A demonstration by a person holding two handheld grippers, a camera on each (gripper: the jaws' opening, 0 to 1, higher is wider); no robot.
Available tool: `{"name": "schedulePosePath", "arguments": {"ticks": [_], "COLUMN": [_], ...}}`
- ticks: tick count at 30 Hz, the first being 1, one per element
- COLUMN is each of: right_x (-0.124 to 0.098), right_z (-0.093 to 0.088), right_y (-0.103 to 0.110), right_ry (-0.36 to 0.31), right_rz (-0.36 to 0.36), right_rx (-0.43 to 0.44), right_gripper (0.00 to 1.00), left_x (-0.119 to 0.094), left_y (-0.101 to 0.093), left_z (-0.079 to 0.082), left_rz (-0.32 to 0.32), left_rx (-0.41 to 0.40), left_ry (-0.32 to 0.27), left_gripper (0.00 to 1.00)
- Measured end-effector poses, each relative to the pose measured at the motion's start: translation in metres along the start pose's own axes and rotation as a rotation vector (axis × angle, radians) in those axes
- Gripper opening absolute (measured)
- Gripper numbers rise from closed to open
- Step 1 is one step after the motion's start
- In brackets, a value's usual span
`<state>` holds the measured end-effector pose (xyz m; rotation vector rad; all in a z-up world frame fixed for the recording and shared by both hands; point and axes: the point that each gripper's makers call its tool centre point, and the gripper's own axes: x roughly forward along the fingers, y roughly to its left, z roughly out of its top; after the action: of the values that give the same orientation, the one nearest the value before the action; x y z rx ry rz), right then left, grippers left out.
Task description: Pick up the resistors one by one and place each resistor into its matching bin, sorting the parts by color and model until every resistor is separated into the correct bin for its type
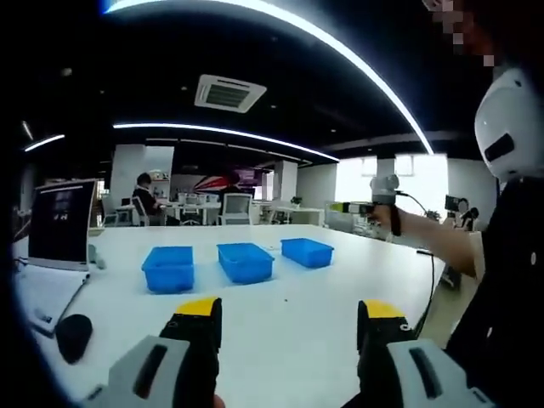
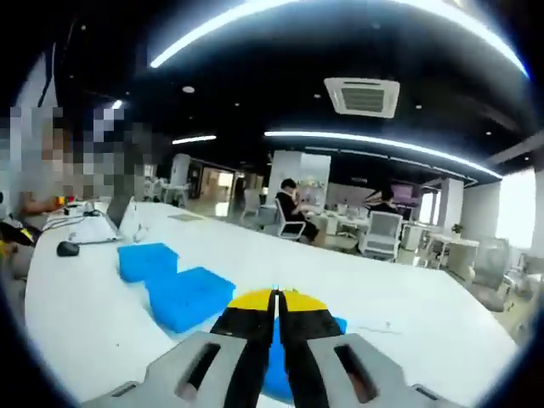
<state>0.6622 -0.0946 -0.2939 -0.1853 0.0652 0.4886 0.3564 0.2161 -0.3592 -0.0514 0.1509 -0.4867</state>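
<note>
Sorting has not begun: left gripper (image 1: 289, 319) fingers spread, right gripper (image 2: 275, 308) fingers closed empty, both short of the blue bins (image 1: 245, 262); next, locate a resistor on the tabletop (image 1: 297, 331).

Three bins (image 1: 244, 262) side by side on table (image 1: 289, 331).

**Pretty much blue, white and yellow here**

The three bins (image 1: 245, 262) are all the same solid bright blue, no markings I can make out. They sit on a plain white worktop (image 1: 297, 323). The left gripper (image 1: 293, 319) has a grey body and black fingers (image 1: 197, 327) capped in yellow; the right gripper (image 2: 276, 310) has the same grey, black and yellow scheme. There's a black mouse (image 1: 73, 334) and a dark laptop screen (image 1: 61, 223) in a pale frame. The ceiling is black with white light strips.
</note>
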Motion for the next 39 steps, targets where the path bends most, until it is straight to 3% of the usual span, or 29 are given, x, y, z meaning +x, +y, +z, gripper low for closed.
{"name": "schedulePosePath", "arguments": {"ticks": [4,13,15,18,27,35,39], "right_x": [0.033,0.059,0.061,0.060,0.026,-0.039,-0.076], "right_z": [-0.012,-0.033,-0.035,-0.037,-0.027,-0.016,-0.020], "right_y": [-0.014,-0.021,-0.022,-0.024,-0.014,0.006,0.010], "right_ry": [0.045,0.122,0.129,0.136,0.105,0.027,-0.006], "right_rz": [-0.019,-0.035,-0.036,-0.051,-0.026,0.005,0.013], "right_rx": [-0.016,-0.021,-0.039,-0.069,-0.030,0.030,0.033], "right_gripper": [0.05,0.06,0.11,0.29,0.36,0.37,0.37], "left_x": [-0.002,-0.004,-0.003,-0.001,0.003,0.010,0.011], "left_y": [0.000,0.001,0.001,-0.002,-0.007,-0.012,-0.012], "left_z": [-0.001,0.000,0.000,0.000,0.000,0.002,0.003], "left_rz": [0.006,0.012,0.011,0.005,-0.006,-0.025,-0.029], "left_rx": [-0.002,0.001,0.003,0.006,0.008,0.016,0.020], "left_ry": [0.004,0.011,0.013,0.016,0.019,0.018,0.019], "left_gripper": [0.65,0.65,0.65,0.65,0.65,0.65,0.66]}}
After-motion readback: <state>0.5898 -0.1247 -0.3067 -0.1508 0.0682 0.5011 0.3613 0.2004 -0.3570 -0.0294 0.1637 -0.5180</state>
